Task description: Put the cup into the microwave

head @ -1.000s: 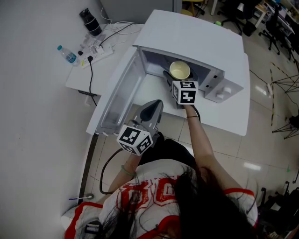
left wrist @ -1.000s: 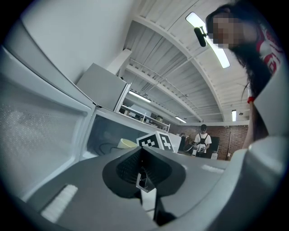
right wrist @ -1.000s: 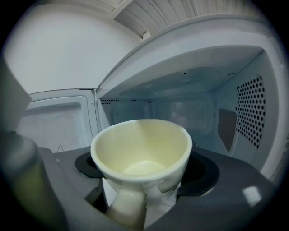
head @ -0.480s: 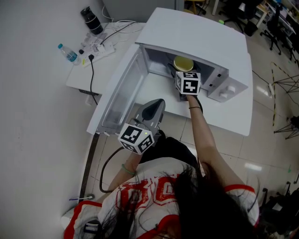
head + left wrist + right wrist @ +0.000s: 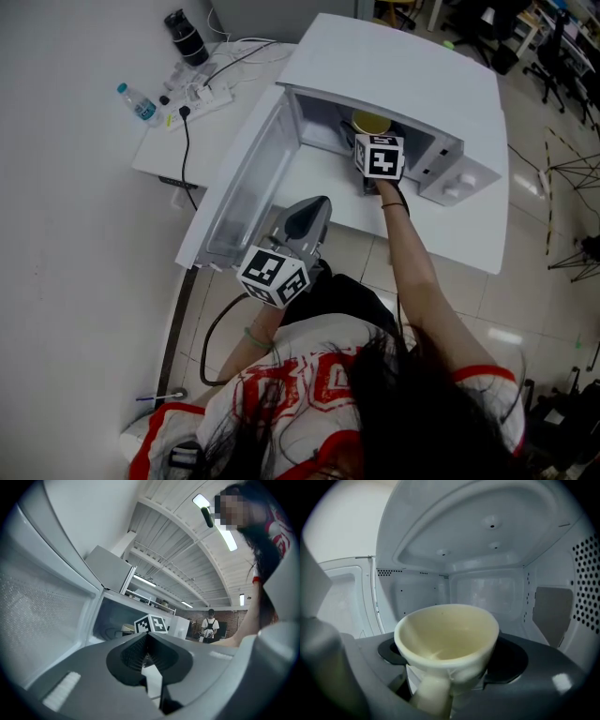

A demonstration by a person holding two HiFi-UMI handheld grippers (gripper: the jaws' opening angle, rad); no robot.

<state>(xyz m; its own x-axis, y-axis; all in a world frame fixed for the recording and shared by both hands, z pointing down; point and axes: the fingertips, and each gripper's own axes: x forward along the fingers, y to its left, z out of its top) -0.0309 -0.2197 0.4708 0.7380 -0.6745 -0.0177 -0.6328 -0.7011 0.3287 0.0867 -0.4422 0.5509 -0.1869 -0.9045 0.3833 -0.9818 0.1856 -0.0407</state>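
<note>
Now the cup [image 5: 447,634] is clamped by its lower body in the jaws of the right gripper [image 5: 449,670]. It is inside the microwave [image 5: 403,75] cavity, past the open door [image 5: 242,183]. I cannot tell whether its base touches the cavity floor, since the gripper hides that. To set it down well, I would lower it straight and slowly until the base bears flat, near the cavity's middle and clear of the walls. Then part the jaws only a little and draw straight back, so the handle is not snagged. The cup stands upright, long axis vertical, mouth up, handle pointing back toward the gripper and the opening. The left gripper [image 5: 146,654] hangs idle by the door, jaws pressed together on nothing.
</note>
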